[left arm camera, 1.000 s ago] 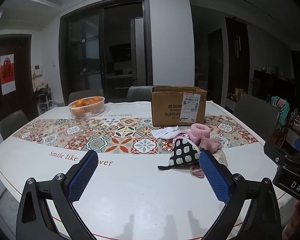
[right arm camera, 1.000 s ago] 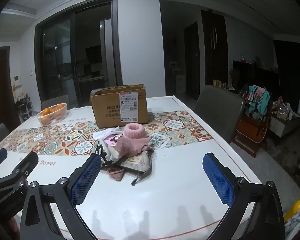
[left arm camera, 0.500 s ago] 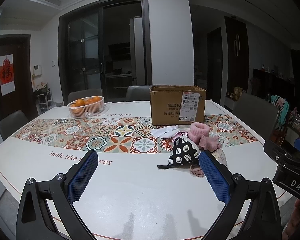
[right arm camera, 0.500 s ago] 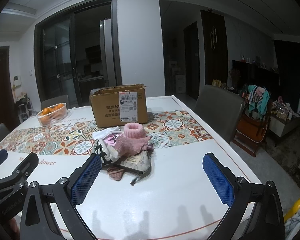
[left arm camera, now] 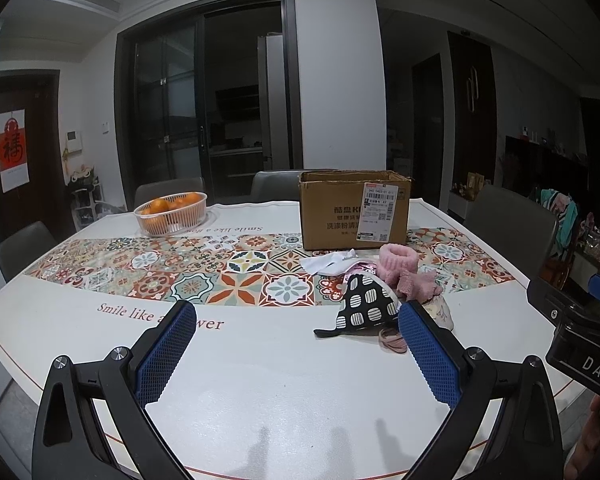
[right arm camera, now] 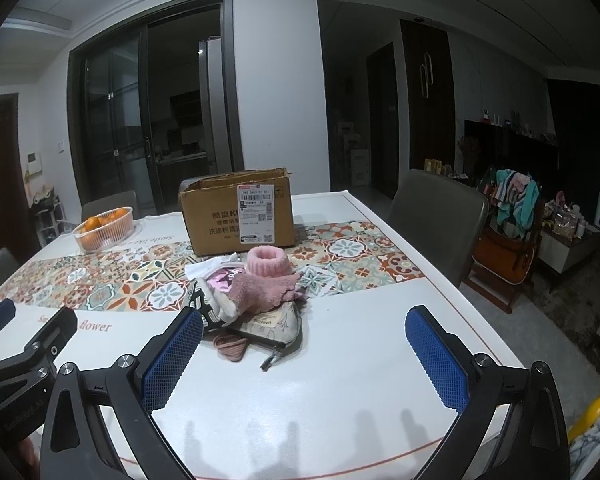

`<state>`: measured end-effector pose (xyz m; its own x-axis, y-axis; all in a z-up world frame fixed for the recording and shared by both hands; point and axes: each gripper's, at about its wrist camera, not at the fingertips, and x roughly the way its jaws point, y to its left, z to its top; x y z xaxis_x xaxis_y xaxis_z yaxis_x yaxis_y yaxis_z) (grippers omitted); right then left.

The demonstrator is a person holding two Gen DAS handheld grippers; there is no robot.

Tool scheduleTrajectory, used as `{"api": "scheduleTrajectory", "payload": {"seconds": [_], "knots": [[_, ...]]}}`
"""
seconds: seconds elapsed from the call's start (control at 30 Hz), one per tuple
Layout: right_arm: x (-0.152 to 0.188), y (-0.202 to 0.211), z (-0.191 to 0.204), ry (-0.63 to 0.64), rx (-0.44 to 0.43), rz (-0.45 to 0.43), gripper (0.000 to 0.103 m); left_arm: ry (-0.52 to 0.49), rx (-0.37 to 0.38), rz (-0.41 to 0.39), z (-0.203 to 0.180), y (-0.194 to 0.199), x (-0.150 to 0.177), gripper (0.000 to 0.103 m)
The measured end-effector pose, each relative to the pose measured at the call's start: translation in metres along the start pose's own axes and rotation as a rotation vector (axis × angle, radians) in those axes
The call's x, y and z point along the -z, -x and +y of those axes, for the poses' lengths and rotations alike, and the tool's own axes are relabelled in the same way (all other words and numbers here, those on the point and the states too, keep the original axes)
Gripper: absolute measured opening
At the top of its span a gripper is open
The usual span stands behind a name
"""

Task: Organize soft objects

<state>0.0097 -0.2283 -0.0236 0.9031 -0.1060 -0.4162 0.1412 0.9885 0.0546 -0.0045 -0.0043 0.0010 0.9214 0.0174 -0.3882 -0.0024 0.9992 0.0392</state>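
Left wrist view: white desk [left arm camera: 260, 380] with one tiled runner [left arm camera: 204, 276]. Left of the box [left arm camera: 354, 210], one basket [left arm camera: 171, 213] of oranges; before it, one pile of soft things [left arm camera: 384, 292]. Left tongs [left arm camera: 296, 354] and right tongs [right arm camera: 304, 356] both gape wide, empty.

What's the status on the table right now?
Left gripper open, empty. Right gripper open, empty. Soft pile untouched, in front of box. Nothing in the way.
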Motion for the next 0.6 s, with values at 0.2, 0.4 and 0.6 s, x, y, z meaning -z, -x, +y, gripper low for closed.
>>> {"api": "scheduleTrajectory", "payload": {"seconds": [0.2, 0.4, 0.6], "knots": [[0.0003, 0.0000, 0.0004, 0.001, 0.002, -0.002, 0.103, -0.001, 0.002, 0.001, 0.0001, -0.0003, 0.0006, 0.103], [-0.0001, 0.0000, 0.0004, 0.000, 0.002, -0.002, 0.103, -0.002, 0.002, 0.002, -0.0001, -0.0004, 0.0007, 0.103], [0.0004, -0.0001, -0.0001, -0.002, 0.001, -0.003, 0.103, -0.003, 0.002, 0.001, -0.0004, -0.0005, 0.0006, 0.103]]}}
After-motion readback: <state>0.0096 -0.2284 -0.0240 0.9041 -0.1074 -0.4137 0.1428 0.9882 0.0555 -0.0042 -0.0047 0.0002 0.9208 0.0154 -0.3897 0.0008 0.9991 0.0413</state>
